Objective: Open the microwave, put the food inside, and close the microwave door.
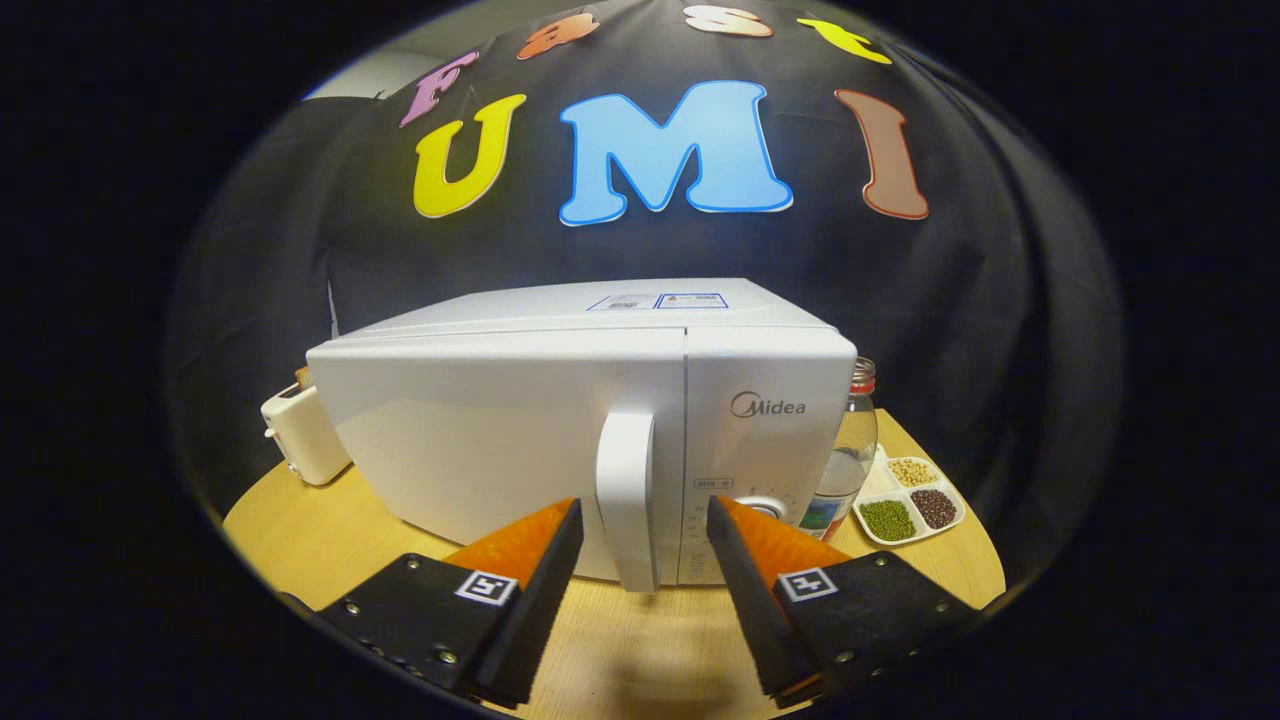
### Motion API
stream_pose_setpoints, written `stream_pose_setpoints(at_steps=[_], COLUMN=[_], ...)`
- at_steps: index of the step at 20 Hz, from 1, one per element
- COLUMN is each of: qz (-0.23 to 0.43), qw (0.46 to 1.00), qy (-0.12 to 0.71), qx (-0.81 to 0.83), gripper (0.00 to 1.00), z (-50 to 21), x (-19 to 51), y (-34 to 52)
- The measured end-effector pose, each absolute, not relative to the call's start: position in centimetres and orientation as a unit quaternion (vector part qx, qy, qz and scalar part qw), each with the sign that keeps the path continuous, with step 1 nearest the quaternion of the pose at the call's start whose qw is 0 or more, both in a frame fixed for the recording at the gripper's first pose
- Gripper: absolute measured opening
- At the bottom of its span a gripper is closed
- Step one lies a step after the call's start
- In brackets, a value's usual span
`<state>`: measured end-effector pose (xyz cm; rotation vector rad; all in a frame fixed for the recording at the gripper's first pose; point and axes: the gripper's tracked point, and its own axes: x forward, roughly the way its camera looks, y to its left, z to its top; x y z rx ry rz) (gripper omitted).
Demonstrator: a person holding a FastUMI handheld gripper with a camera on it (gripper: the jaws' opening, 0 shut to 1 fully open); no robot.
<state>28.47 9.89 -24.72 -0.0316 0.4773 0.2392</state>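
A white microwave [520,430] stands on the round wooden table [300,530] with its door closed. Its vertical white handle [628,500] sits at the door's right edge, beside the control panel with a dial [762,505]. My gripper [645,520] is open. The handle's lower part lies between the two fingertips, slightly beyond them, and neither finger touches it. No food is held.
A white toaster [300,430] stands left of the microwave. Right of it is a clear glass bottle with a red cap [850,450]. A white divided tray [910,500] of green, dark and pale beans lies near the table's right edge.
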Motion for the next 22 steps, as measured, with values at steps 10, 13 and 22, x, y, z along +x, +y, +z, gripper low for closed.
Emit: stream_pose_setpoints(at_steps=[10, 13, 22], qz=[0.13, 0.131, 0.126], qw=[0.961, 0.958, 0.956], qy=[0.245, 0.254, 0.264], qx=[-0.024, -0.024, -0.036], gripper=[0.23, 0.11, 0.05], z=[-25.2, -25.2, -25.1], x=[28.8, 28.7, 28.3], y=[10.8, 10.9, 11.0])
